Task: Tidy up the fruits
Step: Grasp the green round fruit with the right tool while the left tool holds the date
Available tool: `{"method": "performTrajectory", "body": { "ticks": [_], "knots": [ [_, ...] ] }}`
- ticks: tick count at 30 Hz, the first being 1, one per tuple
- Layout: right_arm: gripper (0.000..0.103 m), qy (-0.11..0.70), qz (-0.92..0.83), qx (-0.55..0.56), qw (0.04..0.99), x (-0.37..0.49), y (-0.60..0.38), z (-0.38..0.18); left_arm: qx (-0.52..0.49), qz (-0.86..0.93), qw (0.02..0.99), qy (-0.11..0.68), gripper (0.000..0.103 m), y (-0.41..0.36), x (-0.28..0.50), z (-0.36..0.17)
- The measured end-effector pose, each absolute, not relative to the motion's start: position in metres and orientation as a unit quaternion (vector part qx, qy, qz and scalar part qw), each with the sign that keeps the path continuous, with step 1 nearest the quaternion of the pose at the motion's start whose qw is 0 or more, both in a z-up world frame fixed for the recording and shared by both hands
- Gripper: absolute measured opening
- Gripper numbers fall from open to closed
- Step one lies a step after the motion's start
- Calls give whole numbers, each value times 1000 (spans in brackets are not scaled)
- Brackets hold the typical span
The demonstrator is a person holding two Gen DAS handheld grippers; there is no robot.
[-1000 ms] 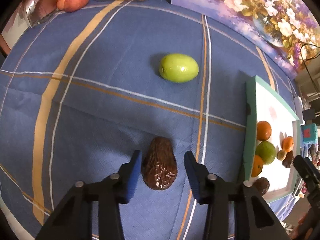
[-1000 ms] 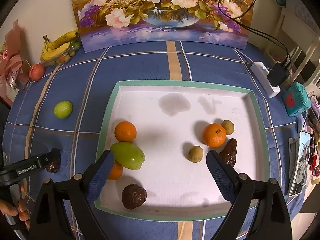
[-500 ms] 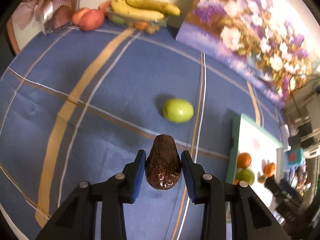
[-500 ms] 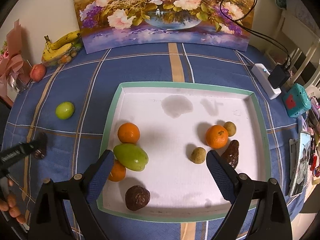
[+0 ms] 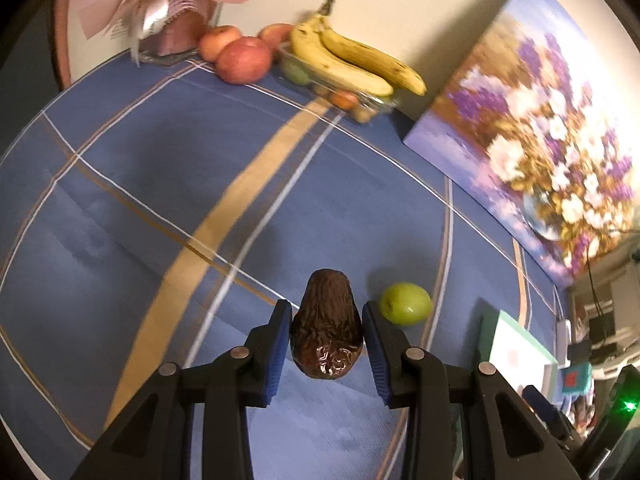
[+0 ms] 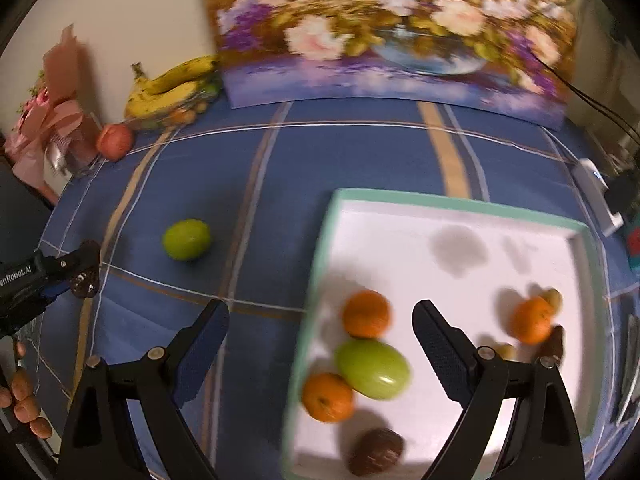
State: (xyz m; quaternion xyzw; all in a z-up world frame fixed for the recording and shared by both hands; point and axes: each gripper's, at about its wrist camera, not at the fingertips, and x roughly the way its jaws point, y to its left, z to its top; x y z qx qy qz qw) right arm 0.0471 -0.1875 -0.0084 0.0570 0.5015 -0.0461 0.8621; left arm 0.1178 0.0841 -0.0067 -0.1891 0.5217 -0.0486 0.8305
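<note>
My left gripper [image 5: 325,330] is shut on a dark brown wrinkled fruit [image 5: 326,330] and holds it above the blue cloth; the same gripper and fruit [image 6: 82,285] show at the left edge of the right wrist view. A green fruit [image 5: 406,304] lies on the cloth just beyond it, also seen in the right wrist view [image 6: 186,239]. My right gripper [image 6: 320,326] is open and empty over the left rim of the white tray [image 6: 460,202], which holds oranges [image 6: 366,314], a green fruit [image 6: 372,368] and brown fruits [image 6: 374,456].
Bananas [image 5: 352,60] and red apples [image 5: 244,60] sit at the table's back by a pink wrapped bouquet [image 5: 168,8]. A flower painting [image 6: 384,28] leans on the wall. A power strip [image 6: 600,196] and cable lie to the tray's right.
My left gripper closed on the brown fruit and lifted it off the cloth. My right gripper has shifted left, toward the tray's left rim.
</note>
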Motion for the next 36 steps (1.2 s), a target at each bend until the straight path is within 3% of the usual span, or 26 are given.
{"method": "performTrajectory", "body": {
  "ticks": [14,17,25,30,36],
  "knots": [
    [87,538,9,62,840,122,-125,-36,-240,-27,824,513,39,121,132,-15],
    [70,546,18,61,835,133,-114,-45,-252,-27,819,515,39,125,133,-17],
    [69,561,29,44,826,150,-93,-63,-265,-30,812,519,39,126,137,-22],
    [53,563,28,42,825,155,-88,-69,-266,-30,811,521,39,127,137,-23],
    [52,554,27,50,830,144,-95,-64,-258,-38,815,517,39,122,136,-19]
  ]
}}
